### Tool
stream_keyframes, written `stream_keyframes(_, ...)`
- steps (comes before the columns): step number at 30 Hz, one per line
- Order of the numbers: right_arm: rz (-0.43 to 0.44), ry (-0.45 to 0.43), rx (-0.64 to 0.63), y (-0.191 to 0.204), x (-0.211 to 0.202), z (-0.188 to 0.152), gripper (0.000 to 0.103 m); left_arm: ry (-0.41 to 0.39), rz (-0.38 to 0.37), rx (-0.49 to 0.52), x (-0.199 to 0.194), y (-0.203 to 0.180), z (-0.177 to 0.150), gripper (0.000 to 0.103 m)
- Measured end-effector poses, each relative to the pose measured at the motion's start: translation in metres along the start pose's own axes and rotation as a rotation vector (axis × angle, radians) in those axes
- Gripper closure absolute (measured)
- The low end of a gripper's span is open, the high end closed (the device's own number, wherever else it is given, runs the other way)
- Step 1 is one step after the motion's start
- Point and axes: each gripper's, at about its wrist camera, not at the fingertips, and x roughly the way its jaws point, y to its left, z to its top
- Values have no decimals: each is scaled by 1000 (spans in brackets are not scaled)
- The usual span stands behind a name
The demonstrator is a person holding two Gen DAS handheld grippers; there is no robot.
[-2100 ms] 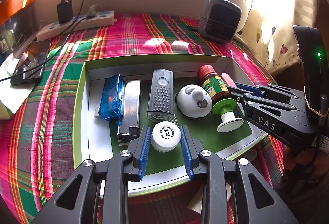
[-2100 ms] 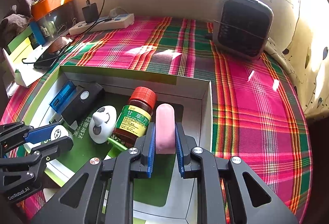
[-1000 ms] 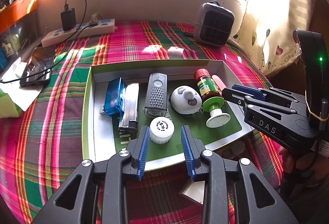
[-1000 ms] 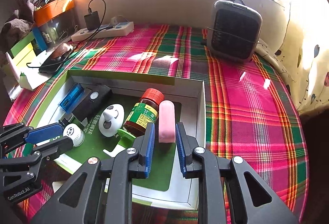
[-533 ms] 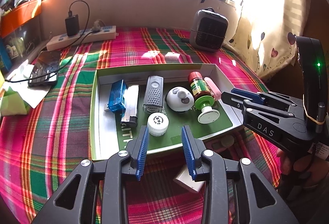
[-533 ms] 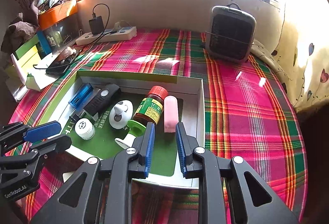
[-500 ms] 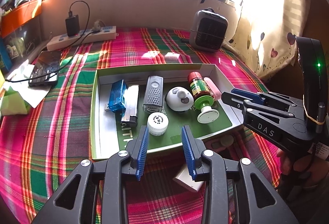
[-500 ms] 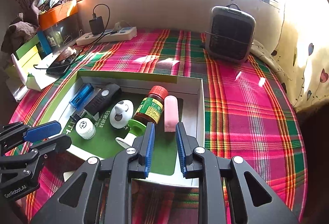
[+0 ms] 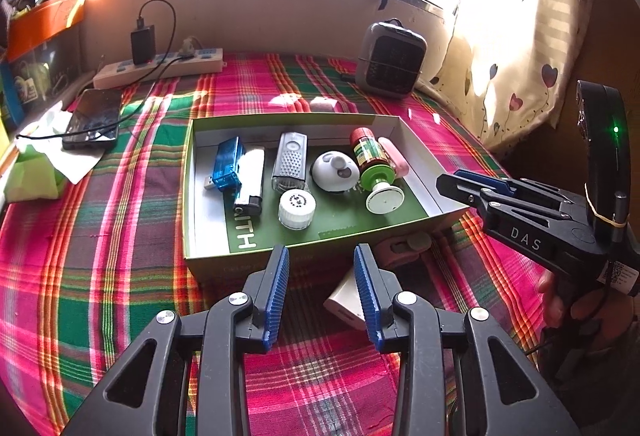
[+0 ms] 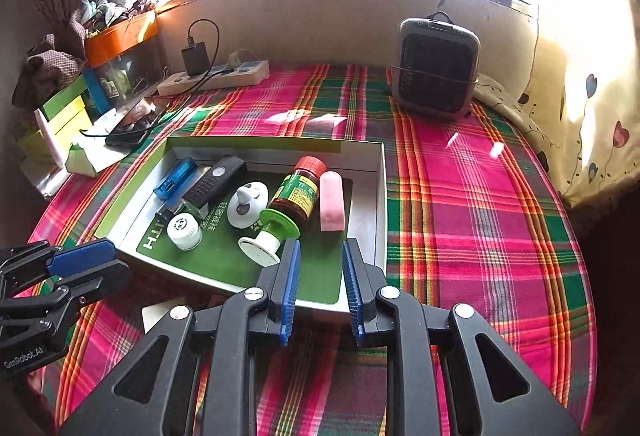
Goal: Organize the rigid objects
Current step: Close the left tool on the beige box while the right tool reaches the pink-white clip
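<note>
1. Both hand-held grippers have drawn back from the box [image 9: 192,195]: left hand-held gripper [image 9: 322,290] empty, jaws opening; right hand-held gripper [image 10: 318,290] narrow, empty.
2. Box holds the white cap [image 9: 297,209], pink eraser [image 10: 331,205], brown bottle [image 10: 299,191], blue stick [image 9: 228,167], lighter [image 9: 251,175] and more.
3. Cap and eraser now lie released, well beyond the fingertips, on the plaid worktop [image 10: 460,195].

We see a pink, green and red plaid cloth [image 9: 120,276] beneath our blue-padded black jaws. Ahead of them the green-rimmed box [image 9: 188,195] holds a blue USB stick [image 9: 226,167], white cap [image 9: 297,209], red-lidded brown bottle [image 10: 298,191] and pink block [image 10: 332,205].
</note>
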Motion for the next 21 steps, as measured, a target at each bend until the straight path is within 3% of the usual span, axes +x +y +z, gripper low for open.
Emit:
stream_keyframes(5, 10, -4, 12, -2, -8, -8, 78, 23, -28, 12, 2, -3, -8, 64)
stream_keyframes(8, 17, -2, 16, -2, -11, -14, 63, 34, -40, 24, 4, -6, -11, 64)
stream_keyframes(21, 28, 12, 62, -12, -18, -35, 62, 88, -41, 101, 22, -25, -14, 63)
